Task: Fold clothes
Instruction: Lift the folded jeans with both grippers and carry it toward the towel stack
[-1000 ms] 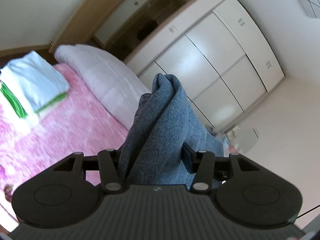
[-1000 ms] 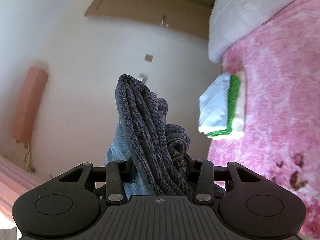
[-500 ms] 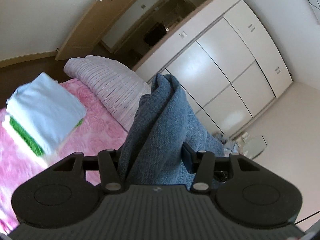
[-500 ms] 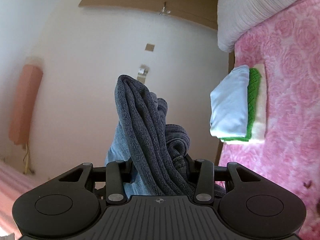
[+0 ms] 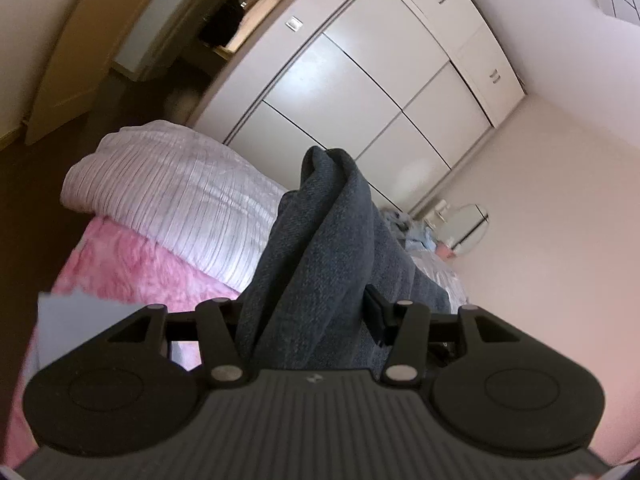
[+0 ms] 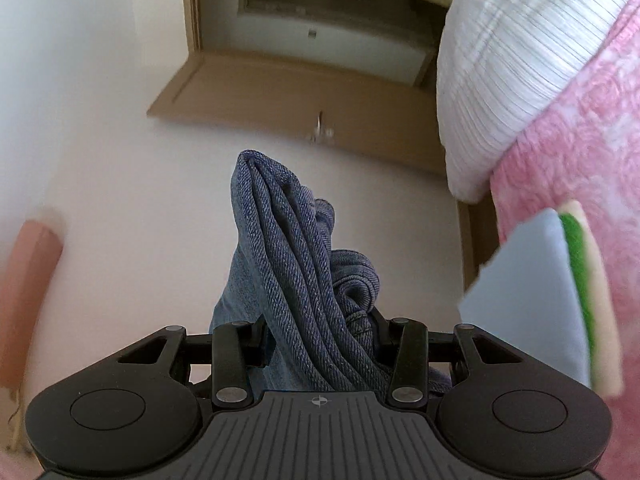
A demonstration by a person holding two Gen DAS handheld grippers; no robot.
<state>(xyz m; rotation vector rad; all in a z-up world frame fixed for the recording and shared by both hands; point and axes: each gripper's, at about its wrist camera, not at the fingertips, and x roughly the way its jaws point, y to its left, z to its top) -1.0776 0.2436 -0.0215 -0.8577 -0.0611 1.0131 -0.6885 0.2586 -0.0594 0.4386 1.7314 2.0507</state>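
Sliding toward frame edges since earlier frames: folded pile (image 6: 532, 296) on pink bedspread (image 5: 132, 268), both views sweeping across it. Left gripper (image 5: 306, 312) clamped on bunched jeans (image 5: 320, 248), denim wedged between jaws. Right gripper (image 6: 320, 332) likewise clamped on jeans (image 6: 288, 264). Denim bundle rises straight out from jaws, long axis along fingers, tip away from camera, short of white pillow (image 5: 180, 196).
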